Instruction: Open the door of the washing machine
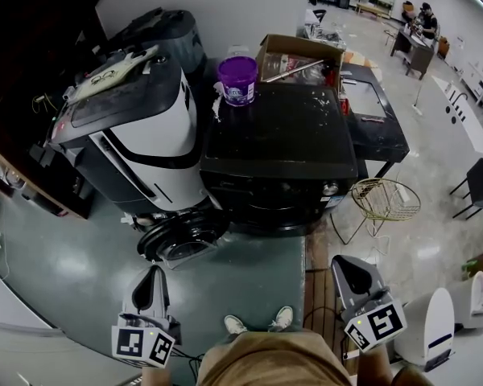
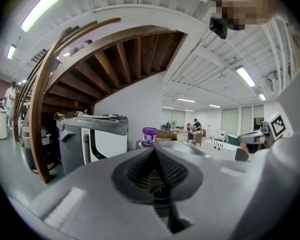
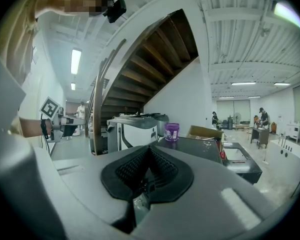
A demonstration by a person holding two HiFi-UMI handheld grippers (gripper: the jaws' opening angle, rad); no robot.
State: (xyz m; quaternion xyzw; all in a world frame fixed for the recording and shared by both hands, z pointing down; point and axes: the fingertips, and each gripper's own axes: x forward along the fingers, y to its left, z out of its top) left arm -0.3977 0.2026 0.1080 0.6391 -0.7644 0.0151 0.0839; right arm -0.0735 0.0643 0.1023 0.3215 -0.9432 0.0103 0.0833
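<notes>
Black round door (image 1: pixel 181 238) of the dark washing machine (image 1: pixel 282 159) lies ahead, nearer our left tongs (image 1: pixel 154 270) than our right tongs (image 1: pixel 344 261); both are shut, empty.

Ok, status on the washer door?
Left gripper and right gripper shut, empty, short of washer. Door looks swung open, left side. Wire basket off right.

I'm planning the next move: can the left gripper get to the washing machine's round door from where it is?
Probably yes. The left gripper, jaws shut and empty, hangs close in front of the round door, with only bare floor between them and nothing blocking the way.
</notes>
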